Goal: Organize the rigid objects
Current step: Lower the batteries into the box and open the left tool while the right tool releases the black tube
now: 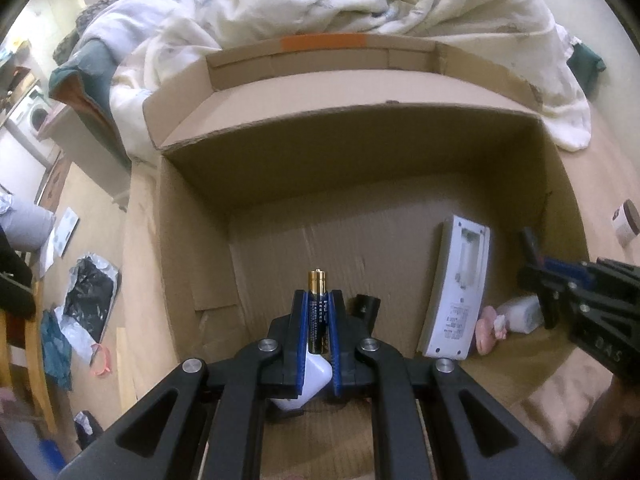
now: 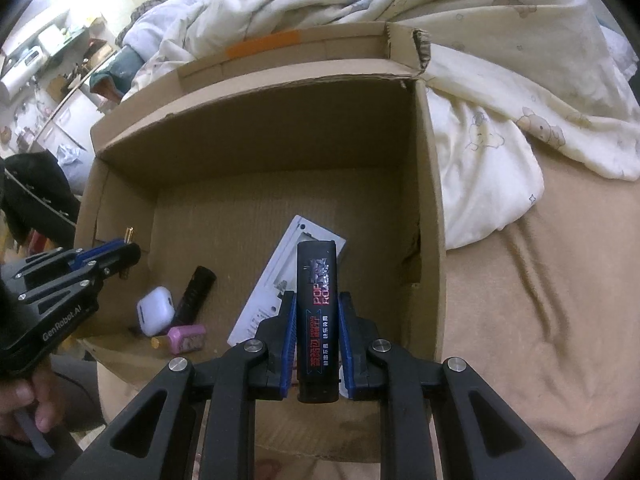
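A blue-and-gold cylindrical battery [image 1: 318,312] stands clamped between the blue-padded jaws of the left gripper [image 1: 318,300], its gold tip poking out past the pads. The jaws are drawn narrow around it. A black rectangular lighter with red and white lettering [image 2: 317,320] is pinched the same way in the right gripper [image 2: 317,304], jaws closed on its long sides, top end forward.

Both grippers point steeply down into an open brown cardboard box [image 2: 280,136] that sits on a bed. A hand [image 2: 28,408] grips the left gripper's handle at the box's near left corner.

On the box floor lie a white rectangular remote control, back side up with its battery bay open [image 1: 456,288], a white rounded earbud case [image 2: 155,311], a black tube [image 2: 196,292] and a small pink object [image 2: 186,338], all crowded toward the near edge. The far half of the floor is bare cardboard. A rumpled cream quilt [image 2: 500,40] lies against the box's far and right walls.
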